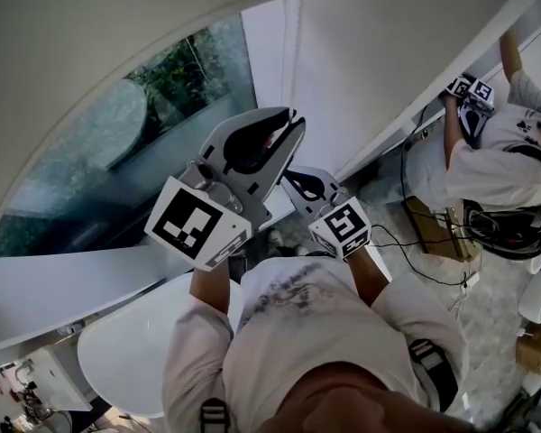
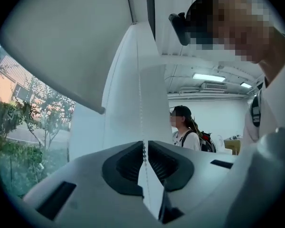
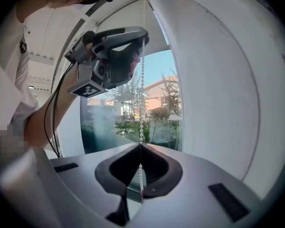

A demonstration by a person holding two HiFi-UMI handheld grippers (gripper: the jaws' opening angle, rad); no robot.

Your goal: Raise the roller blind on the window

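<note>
Hanging over the upper part of the window (image 1: 117,161), the roller blind (image 1: 117,43) leaves the lower glass bare, with trees (image 2: 19,122) showing outside. Along the window's right edge the bead chain (image 3: 142,103) runs taut and upright. The right hand-held gripper (image 3: 140,146) is low against the window, its jaws pressed together on the chain. The left hand-held gripper (image 2: 143,148) sits higher up the window on the same strand. Its jaws stand a narrow slit apart, with the beads threaded between them and not visibly pinched. A second person (image 1: 496,161) stands well to the right of the window.
</note>
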